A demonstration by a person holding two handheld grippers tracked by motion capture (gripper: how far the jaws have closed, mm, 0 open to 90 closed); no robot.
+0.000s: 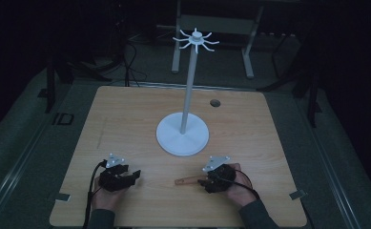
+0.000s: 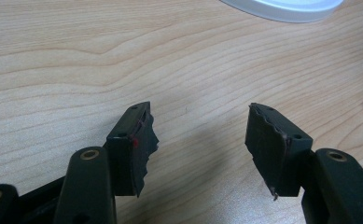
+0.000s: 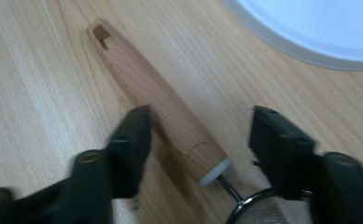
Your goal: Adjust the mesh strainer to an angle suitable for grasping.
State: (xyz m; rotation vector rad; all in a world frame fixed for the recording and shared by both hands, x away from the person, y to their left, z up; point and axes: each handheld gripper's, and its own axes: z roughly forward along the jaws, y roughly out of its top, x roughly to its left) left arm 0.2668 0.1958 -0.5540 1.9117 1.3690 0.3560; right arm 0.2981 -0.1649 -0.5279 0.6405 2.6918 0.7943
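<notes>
The right gripper [image 3: 195, 140] hangs spread over a strainer lying on the table [image 1: 126, 119], its jaws either side of the wooden handle [image 3: 156, 98] near the white collar, where the wire runs down to the mesh bowl [image 3: 263, 210]. Neither jaw looks to be touching the wood yet. To grip well, I would bring the jaws down until the handle sits square between the pads, then close on the thick end by the collar, so the slotted tip stays free for hanging.

The left gripper [image 2: 200, 144] is also spread, holding nothing, over bare table on the near-left side of the stand [image 1: 183, 136]. The strainer lies on the near-right side of the stand's base, handle pointing left. Beyond, the pole rises to a ring of hooks [image 1: 196, 40], likely the goal.
</notes>
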